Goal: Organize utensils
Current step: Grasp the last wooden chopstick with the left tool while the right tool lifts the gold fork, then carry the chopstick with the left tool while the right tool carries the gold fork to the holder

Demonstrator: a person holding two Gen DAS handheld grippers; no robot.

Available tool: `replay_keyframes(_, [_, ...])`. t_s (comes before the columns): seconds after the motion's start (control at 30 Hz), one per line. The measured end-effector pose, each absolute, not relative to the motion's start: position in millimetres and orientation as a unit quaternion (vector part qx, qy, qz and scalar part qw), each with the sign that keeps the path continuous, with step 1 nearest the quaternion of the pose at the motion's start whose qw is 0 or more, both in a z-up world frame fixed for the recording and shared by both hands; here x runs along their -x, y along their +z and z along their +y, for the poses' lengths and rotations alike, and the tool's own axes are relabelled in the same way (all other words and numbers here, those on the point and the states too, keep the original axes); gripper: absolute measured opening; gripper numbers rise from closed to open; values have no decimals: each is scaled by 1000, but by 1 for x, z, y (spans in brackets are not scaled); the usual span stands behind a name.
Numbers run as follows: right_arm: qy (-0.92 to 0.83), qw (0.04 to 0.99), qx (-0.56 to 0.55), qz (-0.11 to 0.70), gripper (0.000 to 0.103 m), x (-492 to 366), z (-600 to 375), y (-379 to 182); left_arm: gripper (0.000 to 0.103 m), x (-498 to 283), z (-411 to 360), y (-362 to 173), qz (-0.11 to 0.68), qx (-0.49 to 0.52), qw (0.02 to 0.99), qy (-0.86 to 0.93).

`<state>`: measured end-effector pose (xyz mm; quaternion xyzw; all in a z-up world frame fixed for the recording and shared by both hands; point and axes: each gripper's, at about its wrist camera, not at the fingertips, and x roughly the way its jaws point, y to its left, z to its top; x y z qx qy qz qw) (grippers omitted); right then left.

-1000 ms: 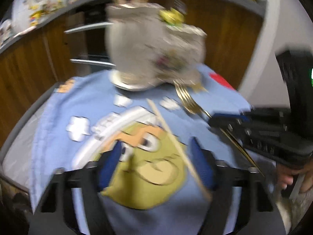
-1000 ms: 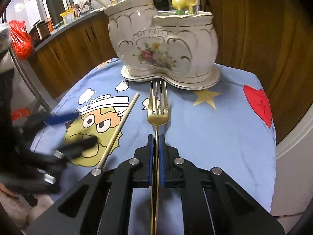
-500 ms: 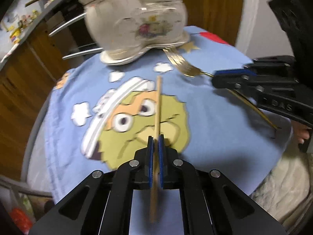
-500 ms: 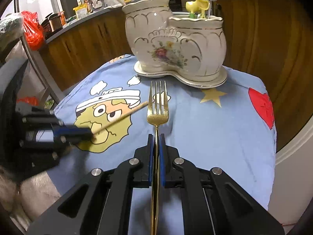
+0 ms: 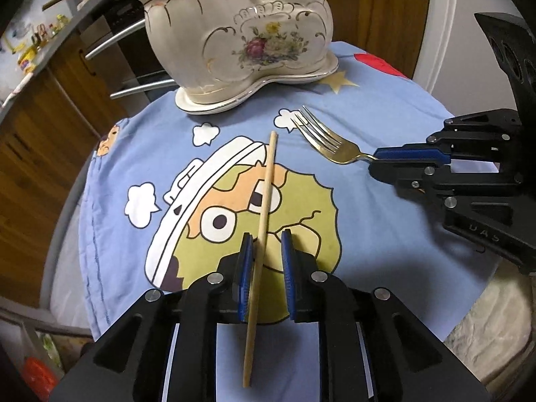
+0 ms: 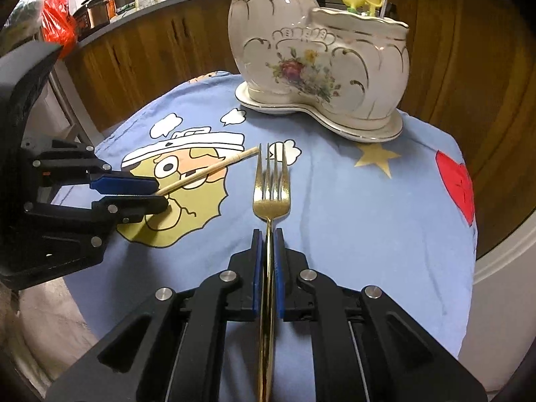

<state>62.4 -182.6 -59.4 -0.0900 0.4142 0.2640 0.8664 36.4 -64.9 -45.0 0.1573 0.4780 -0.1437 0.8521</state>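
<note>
Ceramic utensil holder, cream with gilt trim and a floral motif, two joined compartments on a shared base, stands at the far side of a blue cartoon-print cloth. Wooden chopstick: lies on the cloth in front of the holder, between the parted blue pads of the left gripper, not clamped. Gold fork: tines toward the holder, handle pinched in the closed right gripper.
</note>
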Motion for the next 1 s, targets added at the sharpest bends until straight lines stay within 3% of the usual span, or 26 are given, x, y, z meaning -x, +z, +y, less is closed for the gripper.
replay_keyframes(0.13, [260,869,102,409,5,-61,-180,-59,6,-36,-61,-44,475,-151,853,-159])
replay_keyframes(0.4, [271,885,76,372,5,-53,-192,-40,5,-21,-48,-31,427,-121,880,-169])
replay_keyframes(1.0, [275,947,44,158,5,-19,-205,36,5,-7,-25,56,215,-34,954,-208])
